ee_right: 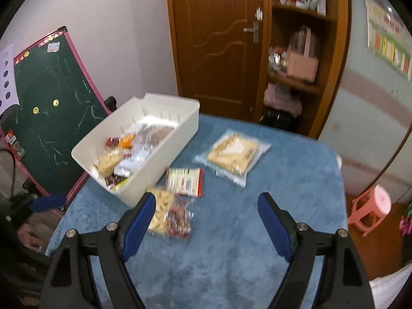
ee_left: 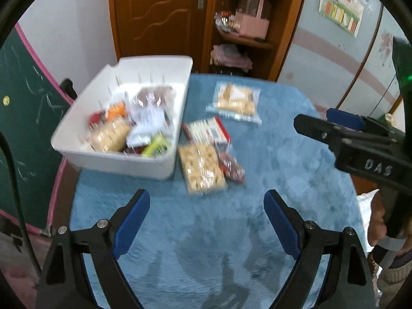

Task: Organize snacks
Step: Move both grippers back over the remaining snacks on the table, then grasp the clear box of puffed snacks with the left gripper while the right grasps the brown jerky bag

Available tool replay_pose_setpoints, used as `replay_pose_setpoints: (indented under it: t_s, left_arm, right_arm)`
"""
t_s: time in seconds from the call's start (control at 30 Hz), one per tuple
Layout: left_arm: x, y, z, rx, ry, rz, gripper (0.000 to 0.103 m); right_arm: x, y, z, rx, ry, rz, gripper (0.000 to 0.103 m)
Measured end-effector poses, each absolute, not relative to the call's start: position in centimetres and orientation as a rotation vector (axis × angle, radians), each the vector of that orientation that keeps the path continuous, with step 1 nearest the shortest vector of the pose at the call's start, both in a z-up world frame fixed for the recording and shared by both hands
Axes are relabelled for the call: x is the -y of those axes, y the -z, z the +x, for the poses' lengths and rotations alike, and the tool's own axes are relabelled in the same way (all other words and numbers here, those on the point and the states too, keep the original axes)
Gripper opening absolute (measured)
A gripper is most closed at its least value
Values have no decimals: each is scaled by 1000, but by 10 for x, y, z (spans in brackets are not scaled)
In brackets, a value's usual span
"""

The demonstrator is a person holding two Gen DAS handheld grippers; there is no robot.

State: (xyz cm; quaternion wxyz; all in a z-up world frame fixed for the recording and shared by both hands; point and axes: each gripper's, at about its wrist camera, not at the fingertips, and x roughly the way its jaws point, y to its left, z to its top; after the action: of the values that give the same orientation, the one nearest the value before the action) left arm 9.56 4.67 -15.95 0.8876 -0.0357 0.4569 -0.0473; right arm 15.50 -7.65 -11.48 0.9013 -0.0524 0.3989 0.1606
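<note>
Both your left tongs (ee_left: 206,204) and right tongs (ee_right: 206,206) stand wide apart, holding nothing. The white bin (ee_left: 164,166) of snacks sits far left on the blue table (ee_left: 283,167); four packets (ee_left: 202,170) lie just right of it.

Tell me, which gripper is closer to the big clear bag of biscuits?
Right. The right gripper hangs just right of the bag; the left gripper is farther back, with the smaller packs lying between it and the bag.
</note>
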Motion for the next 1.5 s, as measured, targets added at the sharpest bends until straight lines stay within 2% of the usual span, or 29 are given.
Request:
replay_pose_setpoints:
  t_s: [0.37, 0.5, 0.67, 0.7, 0.73, 0.8, 0.87, 0.9, 1.2, 1.5]
  left_arm:
    - [-42, 242, 117, -974, 28, -187, 89]
    - [-43, 253, 123, -956, 17, -210, 89]
    - [-47, 262, 135, -961, -6, -234, 89]
    - [-48, 264, 137, -962, -13, -238, 89]
    - [-49, 265, 139, -963, -18, -241, 89]
    - [-49, 268, 142, -964, -23, -244, 89]
    - [-50, 270, 146, -964, -25, -253, 89]
    - [-51, 271, 147, -964, -26, -262, 89]
    - [-50, 278, 158, -963, -44, -321, 89]
    - [-34, 284, 181, -970, -107, -307, 89]
  right_arm:
    - [63, 200, 173, -1022, -442, -6, 78]
    - [51, 223, 188, -1087, -472, 8, 71]
    - [40, 246, 206, -1150, -493, 29, 69]
    - [40, 250, 209, -1164, -497, 39, 63]
    - [41, 255, 212, -1178, -519, 77, 62]
    - [47, 258, 217, -1196, -550, 147, 58]
    - [53, 262, 222, -1211, -593, 219, 47]
    - [56, 263, 222, -1211, -592, 230, 46]
    - [62, 255, 220, -1170, -573, 146, 44]
    - [100, 254, 226, -1164, -505, 277, 44]
